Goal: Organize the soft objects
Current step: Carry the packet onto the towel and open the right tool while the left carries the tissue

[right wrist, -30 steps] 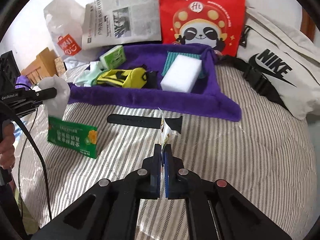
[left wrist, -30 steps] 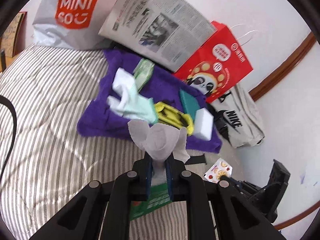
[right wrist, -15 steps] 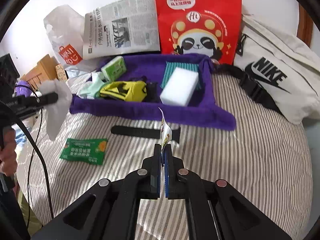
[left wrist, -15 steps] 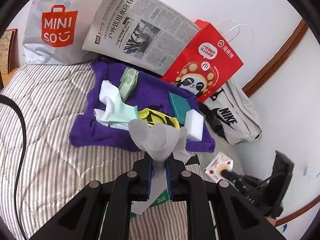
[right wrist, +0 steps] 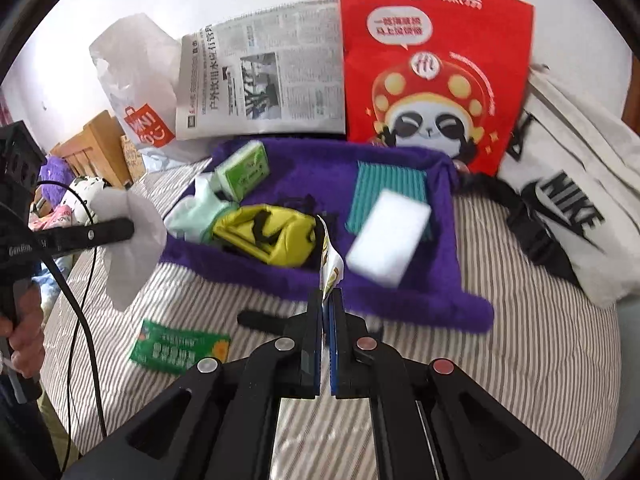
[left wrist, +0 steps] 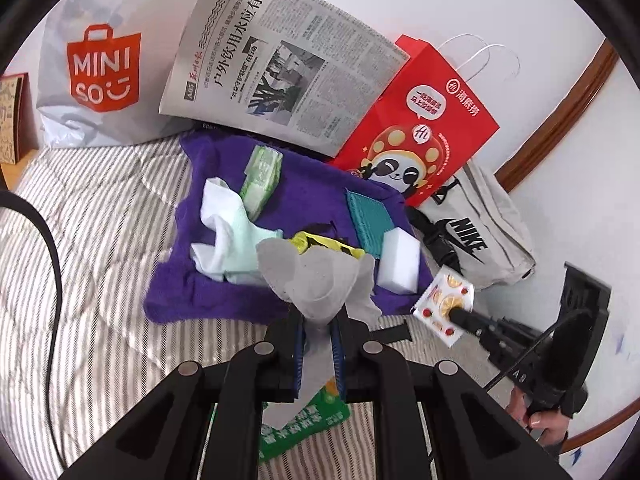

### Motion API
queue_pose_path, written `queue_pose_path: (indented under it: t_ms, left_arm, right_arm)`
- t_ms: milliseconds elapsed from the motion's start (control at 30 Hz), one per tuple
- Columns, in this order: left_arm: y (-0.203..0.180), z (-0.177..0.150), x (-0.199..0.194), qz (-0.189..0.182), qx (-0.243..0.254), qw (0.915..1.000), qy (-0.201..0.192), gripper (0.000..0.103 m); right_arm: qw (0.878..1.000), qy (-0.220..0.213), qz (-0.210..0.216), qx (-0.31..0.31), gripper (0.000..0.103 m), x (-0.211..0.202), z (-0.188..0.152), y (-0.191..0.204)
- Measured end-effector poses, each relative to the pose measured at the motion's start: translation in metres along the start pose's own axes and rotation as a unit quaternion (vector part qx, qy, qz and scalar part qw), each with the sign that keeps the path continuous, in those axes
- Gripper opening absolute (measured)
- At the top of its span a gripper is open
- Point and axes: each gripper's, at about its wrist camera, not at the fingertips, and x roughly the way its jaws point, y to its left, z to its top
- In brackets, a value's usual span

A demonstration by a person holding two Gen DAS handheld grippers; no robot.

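Note:
My left gripper (left wrist: 317, 320) is shut on a white tissue (left wrist: 320, 276) and holds it above the bed, near the front edge of the purple cloth tray (left wrist: 176, 292). The tissue also shows in the right wrist view (right wrist: 128, 252). My right gripper (right wrist: 329, 300) is shut on a small white packet with orange print (right wrist: 330, 264), held above the tray's front rim (right wrist: 400, 300); the packet also shows in the left wrist view (left wrist: 442, 300). The tray holds a white sponge (right wrist: 386, 236), a teal pad (right wrist: 384, 186), a yellow item (right wrist: 272, 236), pale green socks (left wrist: 228, 236) and a green tissue pack (right wrist: 242, 170).
A green packet (right wrist: 180, 346) and a black strap (right wrist: 260, 318) lie on the striped bed in front of the tray. Behind the tray stand a newspaper (left wrist: 280, 64), a red panda bag (right wrist: 432, 68), a Miniso bag (left wrist: 100, 64) and a Nike bag (right wrist: 572, 196).
Both grippers have moved forward and up toward the purple tray, each still holding its item. The green packet stays on the bed below.

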Motion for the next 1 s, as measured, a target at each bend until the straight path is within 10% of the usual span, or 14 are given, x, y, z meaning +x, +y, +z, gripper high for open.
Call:
queue_pose_path:
  t_ms: [1000]
  left_arm:
    - [0.032,0.049,0.045,0.017,0.026,0.9990,0.032,0.012]
  right_arm:
    - [0.996,0.071,0.035,0.026,0.003,0.169,0.126,0.002]
